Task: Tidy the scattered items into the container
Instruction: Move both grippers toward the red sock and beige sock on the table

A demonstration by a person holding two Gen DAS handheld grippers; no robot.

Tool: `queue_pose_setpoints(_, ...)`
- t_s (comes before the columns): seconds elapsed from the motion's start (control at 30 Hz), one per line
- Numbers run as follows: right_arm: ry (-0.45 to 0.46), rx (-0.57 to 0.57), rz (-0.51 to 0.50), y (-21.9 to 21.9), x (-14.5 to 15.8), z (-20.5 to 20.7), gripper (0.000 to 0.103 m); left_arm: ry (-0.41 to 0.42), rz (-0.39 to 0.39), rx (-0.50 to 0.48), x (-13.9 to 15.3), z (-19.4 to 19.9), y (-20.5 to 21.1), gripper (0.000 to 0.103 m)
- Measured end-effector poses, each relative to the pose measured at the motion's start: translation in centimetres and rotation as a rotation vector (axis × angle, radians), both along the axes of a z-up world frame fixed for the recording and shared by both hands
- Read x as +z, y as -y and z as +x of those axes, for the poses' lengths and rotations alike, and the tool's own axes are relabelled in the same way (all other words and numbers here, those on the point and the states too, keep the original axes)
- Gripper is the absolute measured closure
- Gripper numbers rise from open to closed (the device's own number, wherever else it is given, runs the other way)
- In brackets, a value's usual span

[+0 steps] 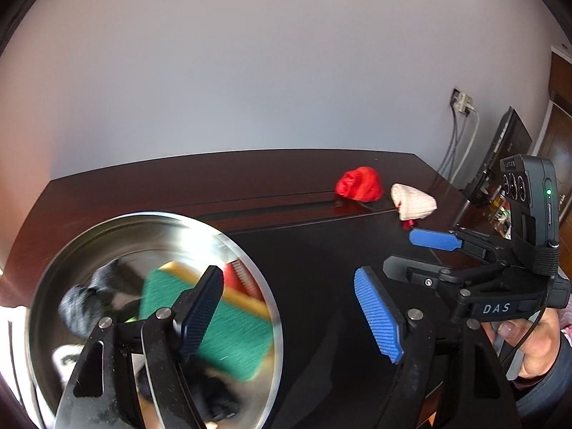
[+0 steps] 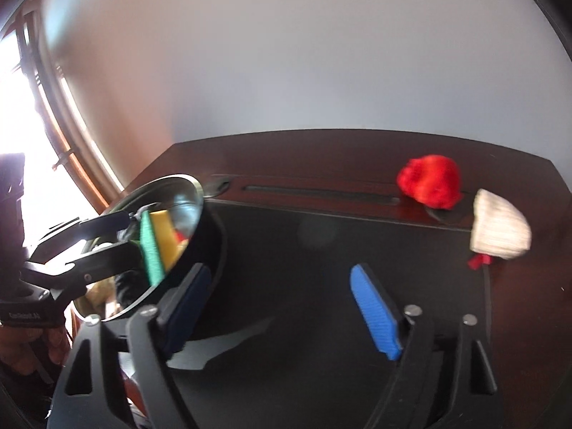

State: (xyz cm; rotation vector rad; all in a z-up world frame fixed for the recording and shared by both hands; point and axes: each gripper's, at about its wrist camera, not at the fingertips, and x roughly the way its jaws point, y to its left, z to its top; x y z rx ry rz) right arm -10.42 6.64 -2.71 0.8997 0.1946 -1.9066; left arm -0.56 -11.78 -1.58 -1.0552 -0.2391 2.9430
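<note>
Left tongs (image 1: 293, 316) are gaping wide, empty, over the steel bowl (image 1: 57, 271) where the green sponge (image 1: 228, 336) is lying; right tongs (image 2: 282, 312) are hanging open, empty, above the bench (image 2: 357, 157), red cloth (image 2: 430, 180) and cream sock (image 2: 498, 227) sitting beyond.

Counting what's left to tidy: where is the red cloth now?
The red cloth lies on the table's far right side, just left of the cream sock, well away from the steel bowl.
</note>
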Motion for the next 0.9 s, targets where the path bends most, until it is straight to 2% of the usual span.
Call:
queue_pose_setpoints(0.17, 0.008, -0.064, 0.016, -2.6, -0.4, -2.2, 0.014, 0.006, -0.004, -0.040, -0.3, -2.8, -2.9, 0.024)
queue_pose_setpoints(0.3, 0.016, -0.115, 0.029, -4.9, -0.8, -4.4, 0.012, 0.020, 0.002, -0.059, -0.7, -5.4, -5.1, 0.020)
queue_pose_setpoints(0.57, 0.033, -0.215, 0.038, -8.8, -1.4, -8.8, 0.008, 0.035, 0.001, -0.108, -1.4, -9.9, -9.1, 0.019)
queue_pose_setpoints(0.9, 0.027, -0.305, 0.067, -10.6, -2.3, -13.3, 0.006, 0.084, 0.003, -0.076, -3.6, -15.8, -11.2, 0.019)
